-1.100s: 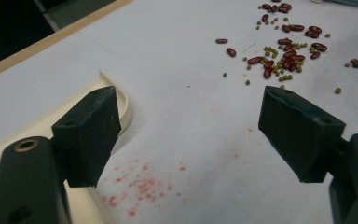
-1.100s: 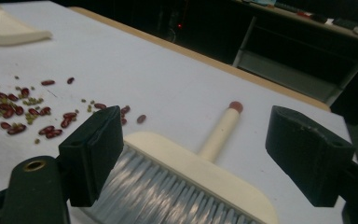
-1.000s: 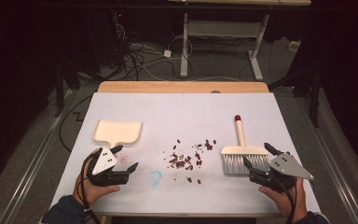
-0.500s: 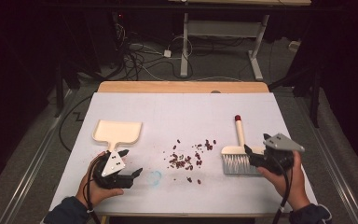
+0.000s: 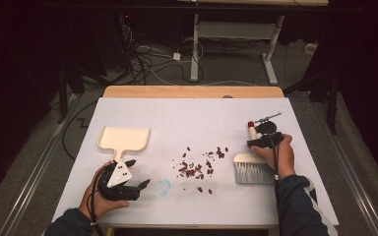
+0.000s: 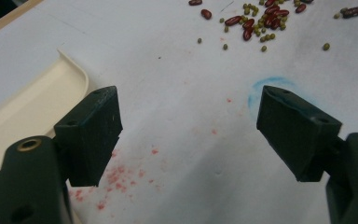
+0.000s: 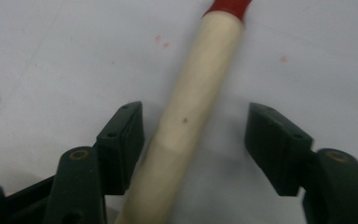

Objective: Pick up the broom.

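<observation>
A hand brush lies on the white table cover at the right, with pale bristles (image 5: 252, 173) and a cream handle (image 7: 196, 88) ending in a red tip (image 5: 250, 124). My right gripper (image 5: 262, 139) points down over that handle. Its jaws have just been closing and straddle the handle (image 7: 193, 135); a gap remains on the right side. A cream dustpan (image 5: 125, 138) lies at the left. My left gripper (image 5: 140, 173) stands open just beside the dustpan's handle, with nothing between its jaws (image 6: 189, 126). Red and green beans (image 5: 197, 167) are scattered mid-table.
A faint blue ring (image 5: 163, 187) is marked on the cover near the left gripper, with small red specks (image 6: 121, 175) around it. The wooden table edge (image 5: 192, 91) runs along the far side; cables and desk legs lie on the floor beyond.
The right hand moved from beside the brush's bristles up along the table to over the handle, and its jaws narrowed around it. The left hand stayed in place.
</observation>
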`<state>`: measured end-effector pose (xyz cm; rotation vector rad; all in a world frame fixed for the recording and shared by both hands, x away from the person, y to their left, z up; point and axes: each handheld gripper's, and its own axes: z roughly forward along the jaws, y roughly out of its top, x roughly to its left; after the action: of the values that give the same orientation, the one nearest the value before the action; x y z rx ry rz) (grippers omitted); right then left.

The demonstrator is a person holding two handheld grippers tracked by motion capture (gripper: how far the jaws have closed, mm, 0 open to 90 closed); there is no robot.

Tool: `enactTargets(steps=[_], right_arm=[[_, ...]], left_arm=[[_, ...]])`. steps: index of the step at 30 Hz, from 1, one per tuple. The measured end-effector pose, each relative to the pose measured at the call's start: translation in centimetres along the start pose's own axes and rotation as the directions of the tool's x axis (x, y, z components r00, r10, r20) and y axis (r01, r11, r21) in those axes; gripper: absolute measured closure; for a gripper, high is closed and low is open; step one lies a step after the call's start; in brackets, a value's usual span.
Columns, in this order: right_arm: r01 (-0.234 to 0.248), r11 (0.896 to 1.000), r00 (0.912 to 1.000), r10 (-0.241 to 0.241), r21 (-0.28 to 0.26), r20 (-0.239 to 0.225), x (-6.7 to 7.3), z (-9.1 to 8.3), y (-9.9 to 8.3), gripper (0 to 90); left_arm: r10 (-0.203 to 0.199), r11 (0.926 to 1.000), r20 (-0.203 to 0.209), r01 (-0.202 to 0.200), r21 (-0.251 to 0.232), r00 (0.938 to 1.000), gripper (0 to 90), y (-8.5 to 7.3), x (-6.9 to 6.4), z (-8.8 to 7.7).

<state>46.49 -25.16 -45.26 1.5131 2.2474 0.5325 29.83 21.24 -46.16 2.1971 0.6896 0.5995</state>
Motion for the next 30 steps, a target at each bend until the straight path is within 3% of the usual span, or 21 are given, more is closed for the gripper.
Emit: enactTargets(steps=[4,5,9,14,18,21,25,26,30], right_arm=[[-0.021,1.000,0.9990,0.022,0.011,-0.040,-0.2,0.0,0.2,48.7],[-0.029,1.000,0.9985,0.029,0.012,-0.047,-0.2,0.0,0.3,55.3],[-0.054,0.999,0.9981,0.054,0.001,-0.028,0.2,0.0,0.2,60.1],[-0.063,0.998,0.9980,0.062,-0.010,-0.013,0.8,-0.1,0.1,68.9],[-0.047,0.999,0.9989,0.047,-0.010,-0.003,1.0,-0.1,0.2,70.3],[-0.054,0.998,0.9981,0.053,-0.021,-0.032,0.6,-0.1,0.1,70.3],[-0.050,0.995,0.9971,0.045,-0.082,-0.061,0.3,-0.7,-0.5,70.4],[-0.051,0.993,0.9966,0.044,-0.108,-0.070,0.2,-1.1,-0.7,70.4],[-0.039,0.975,0.9958,0.020,-0.217,-0.089,-0.1,-3.7,-1.1,70.6]], left_arm=[[-0.010,0.9999,-0.004,0.010,-0.005,0.9999,21.4,-0.1,0.1,-0.2],[-0.007,1.0000,-0.008,0.007,-0.005,0.9999,21.4,-0.1,0.1,-0.3],[-0.005,1.0000,-0.018,0.005,-0.004,0.9998,21.4,0.0,-0.1,-0.6],[-0.037,0.9991,-0.027,0.037,-0.022,0.9990,21.4,-0.1,0.3,-0.9],[-0.022,0.9997,-0.023,0.022,-0.014,0.9995,21.4,0.0,0.1,-0.8],[-0.023,0.9996,-0.021,0.023,-0.016,0.9995,21.5,0.0,0.0,-0.7],[-0.030,0.9994,-0.018,0.030,-0.019,0.9994,21.6,0.1,0.0,-0.7],[-0.053,0.9983,-0.003,0.053,-0.023,0.9986,21.6,0.3,0.0,-0.6],[-0.072,0.9956,0.011,0.073,-0.060,0.9973,21.7,1.1,0.0,-0.7]])
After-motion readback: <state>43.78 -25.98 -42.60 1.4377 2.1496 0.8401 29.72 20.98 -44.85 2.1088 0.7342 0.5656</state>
